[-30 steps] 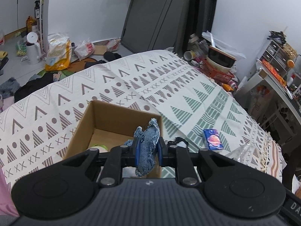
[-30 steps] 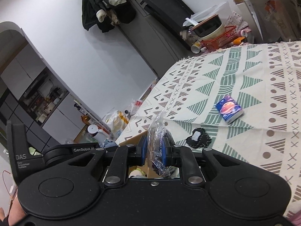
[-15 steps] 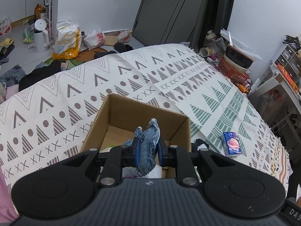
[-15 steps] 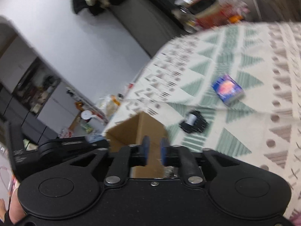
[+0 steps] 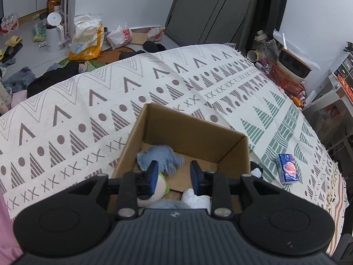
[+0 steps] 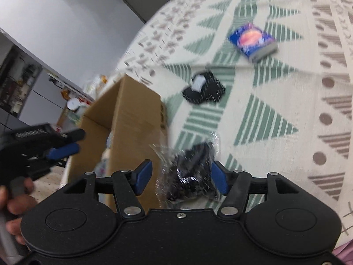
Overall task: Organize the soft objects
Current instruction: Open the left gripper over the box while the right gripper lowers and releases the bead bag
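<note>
An open cardboard box (image 5: 194,132) (image 6: 132,114) stands on the patterned bedspread (image 5: 88,110). My left gripper (image 5: 174,177) is open above the box. A blue denim piece (image 5: 158,158) lies blurred inside the box, beside a pale plush toy (image 5: 162,187) and a white soft item (image 5: 194,198). My right gripper (image 6: 181,178) is open to the right of the box. Between its jaws sits a black item in clear plastic wrap (image 6: 192,172), free of the pads. A black and white soft item (image 6: 203,90) lies on the bedspread beyond it.
A blue tissue pack (image 5: 286,169) (image 6: 252,40) lies right of the box. The left gripper (image 6: 44,145) and a hand (image 6: 13,201) show at the right wrist view's left. Bags, bottles and clothes litter the floor (image 5: 55,33). A red basket (image 5: 284,81) stands past the bed.
My left gripper opened and the denim piece dropped into the box. My right gripper swung down beside the box and opened, letting go of the plastic-wrapped black item.
</note>
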Demonstrator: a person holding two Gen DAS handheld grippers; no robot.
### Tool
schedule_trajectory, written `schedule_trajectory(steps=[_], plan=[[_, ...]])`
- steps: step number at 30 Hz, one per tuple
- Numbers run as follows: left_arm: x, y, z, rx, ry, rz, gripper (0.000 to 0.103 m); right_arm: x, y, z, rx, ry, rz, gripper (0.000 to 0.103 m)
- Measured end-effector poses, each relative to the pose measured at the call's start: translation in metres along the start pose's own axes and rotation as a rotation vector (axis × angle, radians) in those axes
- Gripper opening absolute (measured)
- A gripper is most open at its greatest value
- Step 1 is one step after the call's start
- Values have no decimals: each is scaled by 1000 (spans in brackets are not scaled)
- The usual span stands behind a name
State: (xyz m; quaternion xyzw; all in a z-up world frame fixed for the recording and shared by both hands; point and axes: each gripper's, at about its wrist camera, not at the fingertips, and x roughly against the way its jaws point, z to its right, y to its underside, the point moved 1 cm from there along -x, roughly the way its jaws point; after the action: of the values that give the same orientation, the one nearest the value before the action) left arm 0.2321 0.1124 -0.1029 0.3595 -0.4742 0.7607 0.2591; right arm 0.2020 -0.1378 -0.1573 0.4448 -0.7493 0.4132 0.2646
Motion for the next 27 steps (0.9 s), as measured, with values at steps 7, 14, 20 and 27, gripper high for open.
schedule_trajectory(steps=[7,14,20,27], plan=[[4,1,-11,0,-20,1,42,-7,5,-3,35,24,8,26],[11,3,-21,16,-13,-7,42,5,-10,-11,63,29,68,25],[18,4,-30,30,-8,-2,43,19,-26,-29,76,6,113,25],[24,7,-38,39,-7,-11,43,36,-40,-57,112,-13,169,25]])
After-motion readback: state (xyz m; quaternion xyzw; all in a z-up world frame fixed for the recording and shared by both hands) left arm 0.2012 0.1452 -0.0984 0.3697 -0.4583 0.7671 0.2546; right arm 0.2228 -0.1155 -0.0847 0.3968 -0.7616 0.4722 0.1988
